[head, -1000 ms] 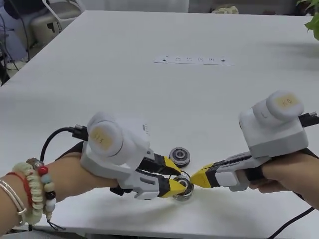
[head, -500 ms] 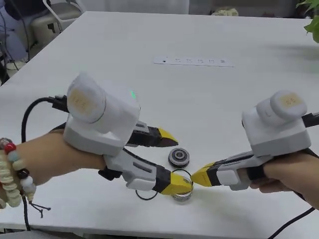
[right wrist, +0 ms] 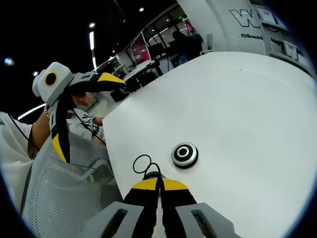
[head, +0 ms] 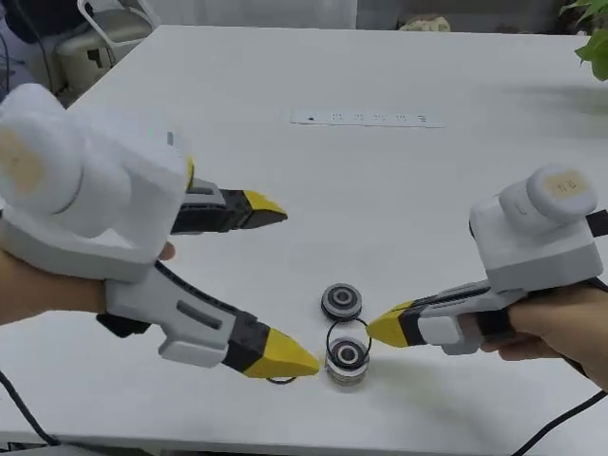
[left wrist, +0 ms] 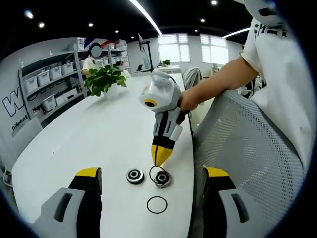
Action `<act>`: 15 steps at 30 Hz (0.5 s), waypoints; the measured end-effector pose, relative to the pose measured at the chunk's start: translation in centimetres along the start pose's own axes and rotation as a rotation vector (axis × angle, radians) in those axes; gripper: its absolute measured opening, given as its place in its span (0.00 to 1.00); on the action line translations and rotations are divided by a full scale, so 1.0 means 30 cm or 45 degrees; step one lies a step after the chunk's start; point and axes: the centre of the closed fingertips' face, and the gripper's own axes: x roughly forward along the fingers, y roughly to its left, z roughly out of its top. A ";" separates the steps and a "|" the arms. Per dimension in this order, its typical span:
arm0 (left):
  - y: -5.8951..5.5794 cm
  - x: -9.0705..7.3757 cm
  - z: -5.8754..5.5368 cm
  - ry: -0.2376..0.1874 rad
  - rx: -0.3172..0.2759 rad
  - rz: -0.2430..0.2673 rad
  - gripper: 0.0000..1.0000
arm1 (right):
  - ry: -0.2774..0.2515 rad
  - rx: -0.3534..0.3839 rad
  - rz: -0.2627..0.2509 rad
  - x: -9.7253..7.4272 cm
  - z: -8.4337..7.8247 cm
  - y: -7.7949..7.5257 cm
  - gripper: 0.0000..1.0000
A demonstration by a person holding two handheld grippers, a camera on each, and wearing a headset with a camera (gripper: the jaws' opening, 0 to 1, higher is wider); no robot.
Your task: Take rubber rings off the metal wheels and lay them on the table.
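My left gripper is spread as wide as it goes and holds nothing; the upper jaw hangs in the air over the table, the lower one reaches down close to the near edge. Just beside that lower tip a loose rubber ring lies flat on the tabletop, off any wheel. Next to it stands the near wheel, bare bright metal, upright on its flat face. My right gripper comes in from the right with its jaws pressed together; the edge of a second rubber ring is nipped between the tips, and this ring tilts up off the near wheel, its low side resting on the wheel. Just behind sits the far wheel, dark around its rim, apart from both grippers. Well beyond, mid-table, lies a white power strip; at the far right corner a green plant pokes in.
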 end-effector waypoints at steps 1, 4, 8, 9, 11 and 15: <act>0.002 -0.012 -0.001 0.001 0.002 0.010 0.84 | -0.001 0.000 -0.001 0.000 0.001 0.001 0.00; 0.004 -0.051 -0.002 -0.011 -0.010 0.043 0.84 | -0.006 -0.003 -0.003 -0.002 0.004 0.006 0.00; -0.008 -0.089 -0.019 -0.015 -0.029 0.079 0.84 | -0.032 -0.002 -0.010 -0.009 0.020 0.008 0.00; -0.011 -0.101 -0.029 -0.016 -0.037 0.094 0.85 | -0.041 -0.002 -0.014 -0.011 0.025 0.008 0.00; -0.015 -0.122 -0.046 -0.022 -0.064 0.117 0.85 | -0.050 -0.002 -0.017 -0.013 0.031 0.009 0.00; -0.020 -0.156 -0.086 -0.033 -0.146 0.155 0.86 | -0.074 -0.002 -0.027 -0.018 0.046 0.010 0.00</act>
